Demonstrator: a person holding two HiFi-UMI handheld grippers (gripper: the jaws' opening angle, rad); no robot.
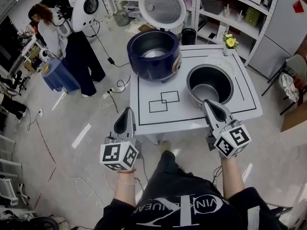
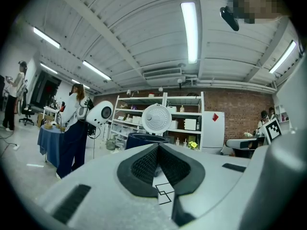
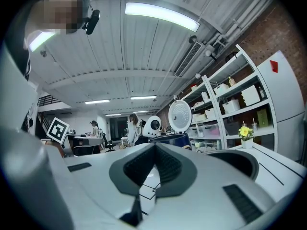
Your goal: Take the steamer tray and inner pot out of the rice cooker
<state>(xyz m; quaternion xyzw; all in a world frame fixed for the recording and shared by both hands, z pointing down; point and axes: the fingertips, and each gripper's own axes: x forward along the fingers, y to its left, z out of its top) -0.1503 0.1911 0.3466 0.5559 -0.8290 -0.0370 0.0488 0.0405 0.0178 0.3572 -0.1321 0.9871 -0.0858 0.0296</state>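
Both sets of jaws are closed flat with nothing between them. The left gripper [image 1: 128,110] and right gripper [image 1: 207,102] are held level at the near edge of the table [image 1: 158,121]. The pot [image 1: 209,84] is already out, upright and mouth up on the table's right half, to the right of the rice cooker [image 1: 153,56]. It's round, so there's no long axis to line up on. It lies dead ahead of the right jaws and a touch to the right. The tip sits just beside its near rim, but I can't tell if they touch. A pale round piece [image 1: 227,64] shows behind the pot's far rim, probably the steamer tray, not sure. The cooker stands far-left on the table with its lid [image 1: 162,6] up. The cavity looks empty, bare metal at the bottom. The left hand is nearer to it, with only the printed squares [image 1: 164,101] between, so nothing blocks either path. Off the table are shelves [image 1: 225,13] with a flower pot [image 1: 231,42], and a person [image 1: 72,47] standing well to the left. My read is the task is done, or nearly.
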